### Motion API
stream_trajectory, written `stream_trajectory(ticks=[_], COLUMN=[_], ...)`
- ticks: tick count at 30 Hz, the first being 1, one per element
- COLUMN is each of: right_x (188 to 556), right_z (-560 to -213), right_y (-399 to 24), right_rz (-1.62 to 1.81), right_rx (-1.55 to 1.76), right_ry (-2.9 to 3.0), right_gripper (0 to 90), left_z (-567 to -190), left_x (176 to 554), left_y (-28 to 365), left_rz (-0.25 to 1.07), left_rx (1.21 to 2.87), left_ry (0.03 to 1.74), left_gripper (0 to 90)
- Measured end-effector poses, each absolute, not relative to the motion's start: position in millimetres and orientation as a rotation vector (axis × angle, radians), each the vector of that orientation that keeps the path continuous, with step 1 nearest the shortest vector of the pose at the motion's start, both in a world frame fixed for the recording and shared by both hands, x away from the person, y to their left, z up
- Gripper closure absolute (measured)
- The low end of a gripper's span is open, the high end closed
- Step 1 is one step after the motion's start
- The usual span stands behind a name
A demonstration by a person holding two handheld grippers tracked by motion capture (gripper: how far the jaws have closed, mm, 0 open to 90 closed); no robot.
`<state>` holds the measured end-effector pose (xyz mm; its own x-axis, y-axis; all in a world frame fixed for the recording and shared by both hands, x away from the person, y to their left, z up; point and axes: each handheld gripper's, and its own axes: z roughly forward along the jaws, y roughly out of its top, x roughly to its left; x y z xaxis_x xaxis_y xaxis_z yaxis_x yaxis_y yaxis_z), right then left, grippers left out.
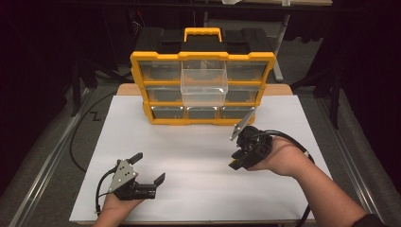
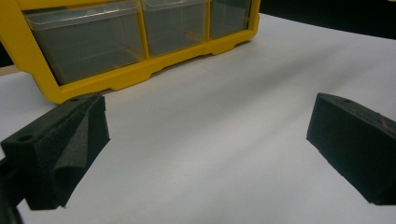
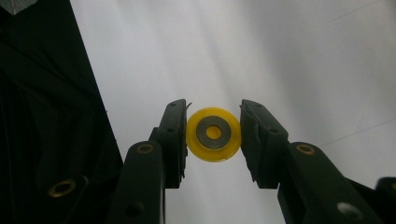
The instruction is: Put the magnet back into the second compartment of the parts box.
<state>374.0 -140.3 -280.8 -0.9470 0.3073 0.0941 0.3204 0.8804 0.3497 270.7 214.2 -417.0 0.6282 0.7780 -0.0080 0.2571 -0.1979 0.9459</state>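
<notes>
Gripping a yellow wheel (image 3: pixel 214 134), right tongs (image 3: pixel 214 140) hang above the table (image 3: pixel 280 56).

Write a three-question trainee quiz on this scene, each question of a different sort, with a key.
1. True or false: the left gripper has its jaws shut on a thing.
2. What does the right gripper hold? A) a screw B) a yellow wheel C) a clear lid
3. Fill in: one clear drawer is pulled out of the yellow ____.

Key: 1 false, its jaws stand open over the white table; 2 B; 3 organizer.
</notes>
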Motion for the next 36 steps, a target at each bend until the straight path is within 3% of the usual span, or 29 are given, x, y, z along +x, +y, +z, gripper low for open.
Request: stream_trajectory(ticks=[36], right_x=[394], right_z=[-211], right_y=[-130], right_rz=[-0.619], right_rx=[-0.469], right_ry=[-3.062], right_gripper=[64.2], left_z=[-416], left_x=[270], left_y=[219], left_rz=[0.554], left_rx=[1.73], left_ry=[0.84], left_gripper=[0.1])
